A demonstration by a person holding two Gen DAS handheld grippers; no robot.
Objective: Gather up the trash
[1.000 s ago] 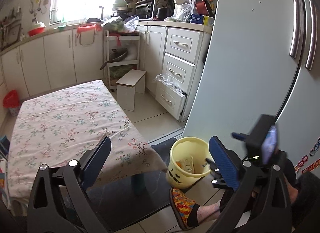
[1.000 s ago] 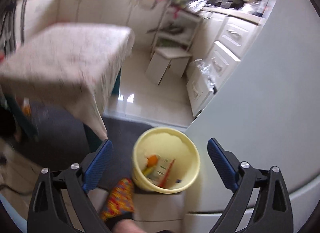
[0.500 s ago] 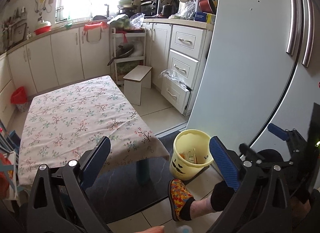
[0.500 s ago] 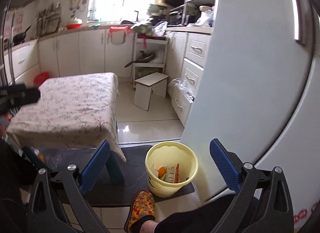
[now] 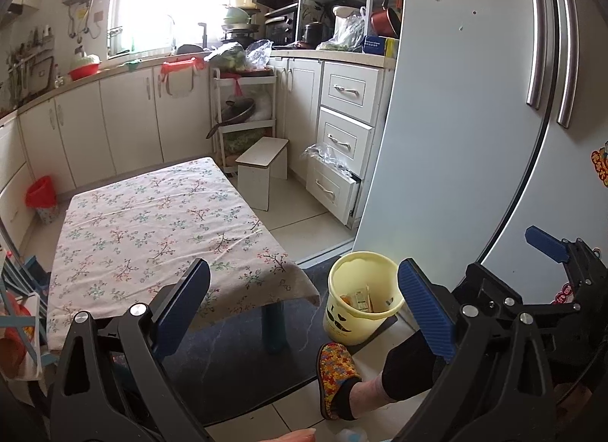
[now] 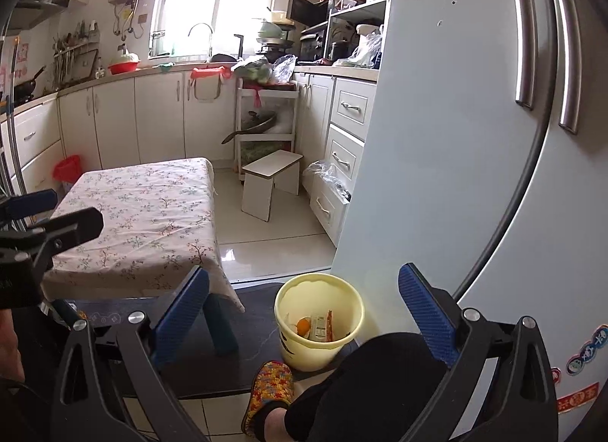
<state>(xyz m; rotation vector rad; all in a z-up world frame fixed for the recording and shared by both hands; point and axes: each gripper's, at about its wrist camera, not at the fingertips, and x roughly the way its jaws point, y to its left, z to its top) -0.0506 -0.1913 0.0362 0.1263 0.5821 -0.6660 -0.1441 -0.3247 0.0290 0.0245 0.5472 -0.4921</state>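
A yellow bin (image 5: 342, 324) stands on the floor between the low table and the fridge. It holds trash (image 6: 317, 326): an orange peel and a few wrappers. The same yellow bin (image 6: 304, 354) sits low and centre in the right wrist view. My left gripper (image 5: 302, 278) is open and holds nothing, back from the table's near corner. My right gripper (image 6: 303, 278) is also open and holds nothing, above and behind the bin. The table (image 5: 152, 221) has a floral cloth with nothing lying on it.
A person's foot in a colourful slipper (image 5: 336, 366) rests just in front of the bin. The fridge (image 5: 475, 138) fills the right side. A white stool (image 5: 262, 160), an open bottom drawer (image 5: 334, 187) with a plastic bag and a red bin (image 5: 41, 195) stand farther off.
Both grippers drew back and lifted away from the bin, so more of the kitchen shows. The right gripper, earlier right over the bin, now sits higher. Both stayed open.
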